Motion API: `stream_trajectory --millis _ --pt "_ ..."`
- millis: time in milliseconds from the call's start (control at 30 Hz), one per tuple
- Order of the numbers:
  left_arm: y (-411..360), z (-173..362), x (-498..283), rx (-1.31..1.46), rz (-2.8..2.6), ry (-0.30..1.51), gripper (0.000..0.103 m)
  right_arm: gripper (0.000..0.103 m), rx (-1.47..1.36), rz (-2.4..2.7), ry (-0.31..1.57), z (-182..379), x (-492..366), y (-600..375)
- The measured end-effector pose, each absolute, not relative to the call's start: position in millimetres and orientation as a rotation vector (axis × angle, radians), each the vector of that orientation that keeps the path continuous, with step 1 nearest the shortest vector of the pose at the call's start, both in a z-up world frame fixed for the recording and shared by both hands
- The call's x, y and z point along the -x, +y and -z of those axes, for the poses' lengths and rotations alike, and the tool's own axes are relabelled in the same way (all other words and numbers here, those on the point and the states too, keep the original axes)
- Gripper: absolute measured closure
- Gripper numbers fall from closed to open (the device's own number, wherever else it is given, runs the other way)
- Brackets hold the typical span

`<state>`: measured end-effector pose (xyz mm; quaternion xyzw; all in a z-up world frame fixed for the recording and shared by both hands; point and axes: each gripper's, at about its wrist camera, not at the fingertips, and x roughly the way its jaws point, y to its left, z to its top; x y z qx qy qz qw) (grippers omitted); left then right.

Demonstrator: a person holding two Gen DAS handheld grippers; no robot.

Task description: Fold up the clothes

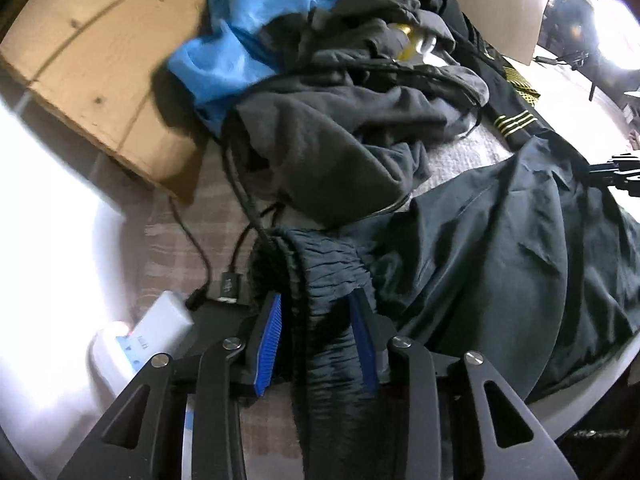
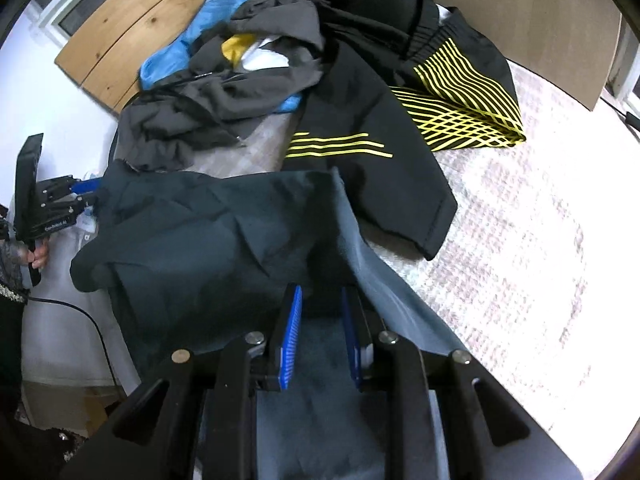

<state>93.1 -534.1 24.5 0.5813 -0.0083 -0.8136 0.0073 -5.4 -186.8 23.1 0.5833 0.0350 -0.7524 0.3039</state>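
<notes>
Dark teal shorts (image 1: 500,232) lie spread on the checked bed cover (image 2: 520,240). My left gripper (image 1: 316,340) is shut on the gathered elastic waistband (image 1: 320,272), which runs bunched between the blue pads (image 1: 269,340). My right gripper (image 2: 320,336) is shut on the opposite side of the shorts (image 2: 200,248), with cloth passing between its pads (image 2: 291,336). The right wrist view shows the left gripper (image 2: 82,196) at the garment's far left edge, held by a hand (image 2: 38,256). In the left wrist view the right gripper's tip (image 1: 616,168) shows at the far right.
Behind the shorts lies a heap: a grey garment (image 1: 340,140), a blue one (image 1: 248,20) and black clothes with yellow stripes (image 2: 360,120). A wooden board (image 1: 100,60) is at the back left. A white power bank (image 1: 160,328) and cables (image 1: 228,292) lie beside the left gripper.
</notes>
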Motion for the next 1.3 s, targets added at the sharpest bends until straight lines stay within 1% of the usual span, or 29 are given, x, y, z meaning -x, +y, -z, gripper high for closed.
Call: stream_trajectory --millis 67,167,200,233,467,533,600,667,700,800,833,867,900,933,967,1067,1100,1167,1267,1300 --pt "-536.3 -22.3 -88.9 -1.826 2.553 0.016 0.073 0.082 -1.549 1.993 0.092 -21.4 5.4 -186.9" --pt "-537.7 -30.8 -80.4 -1.783 2.566 -0.051 0.086 0.082 -1.551 1.992 0.103 -18.0 3.9 -187.0" --pt "-538.2 -33.6 -77.6 -1.768 2.570 -0.073 0.089 0.082 -1.553 1.993 0.104 -16.3 4.0 -186.7" --pt "-538.6 -36.4 -74.7 -1.754 2.574 -0.095 0.090 0.082 -1.556 1.996 0.105 -14.5 4.4 -186.2" --pt "-541.9 -56.0 -54.8 -1.649 2.594 -0.248 0.090 0.082 -1.600 2.047 0.045 -2.6 16.0 -168.7" --pt "-542.9 -61.6 -49.1 -1.618 2.598 -0.291 0.088 0.082 -1.620 2.058 0.040 3.6 18.2 -164.7" --pt "-543.2 -52.0 -38.9 -1.629 2.570 -0.361 0.086 0.082 -1.614 2.055 0.025 5.9 18.5 -160.6" --pt "-541.3 -45.6 -30.3 -1.659 2.568 -0.412 0.084 0.082 -1.601 2.085 0.051 -1.2 14.7 -159.8" --pt "-542.4 -46.3 -27.4 -1.671 2.577 -0.405 0.084 0.082 -1.594 2.106 0.072 -6.5 12.0 -160.1" --pt "-557.4 -54.9 -20.4 -1.714 2.602 -0.251 0.083 0.082 -1.505 2.101 0.115 -30.9 -7.8 -173.8" --pt "-558.2 -53.8 -19.8 -1.730 2.596 -0.253 0.083 0.082 -1.456 2.060 0.122 -40.0 -20.7 -186.2" --pt "-559.1 -52.6 -19.1 -1.746 2.591 -0.256 0.082 0.080 -1.417 2.004 0.132 -45.2 -36.4 -203.2" --pt "-560.3 -53.2 -21.1 -1.753 2.586 -0.254 0.082 0.074 -1.379 1.947 0.142 -50.4 -52.0 -220.3" --pt "-562.3 -58.5 -30.0 -1.737 2.581 -0.239 0.081 0.072 -1.344 1.891 0.167 -52.8 -67.8 -238.3" --pt "-564.3 -63.7 -38.9 -1.720 2.576 -0.225 0.081 0.069 -1.316 1.837 0.215 -50.6 -84.0 -257.8" --pt "-570.4 -79.4 -65.6 -1.671 2.560 -0.182 0.074 0.069 -1.228 1.744 0.460 -33.9 -127.3 -313.2" --pt "-572.5 -84.6 -74.4 -1.655 2.555 -0.168 0.075 0.069 -1.215 1.725 0.510 -30.0 -133.6 -324.3" --pt "-576.5 -95.1 -92.2 -1.623 2.543 -0.141 0.075 0.069 -1.210 1.676 0.514 -32.5 -132.2 -336.2" --pt "-581.0 -108.8 -120.3 -1.575 2.527 -0.093 0.075 0.069 -1.164 1.702 0.474 -57.6 -105.5 -341.0" --pt "-576.2 -105.3 -135.6 -1.564 2.524 -0.057 0.075 0.069 -1.144 1.723 0.469 -65.4 -93.0 -345.8"
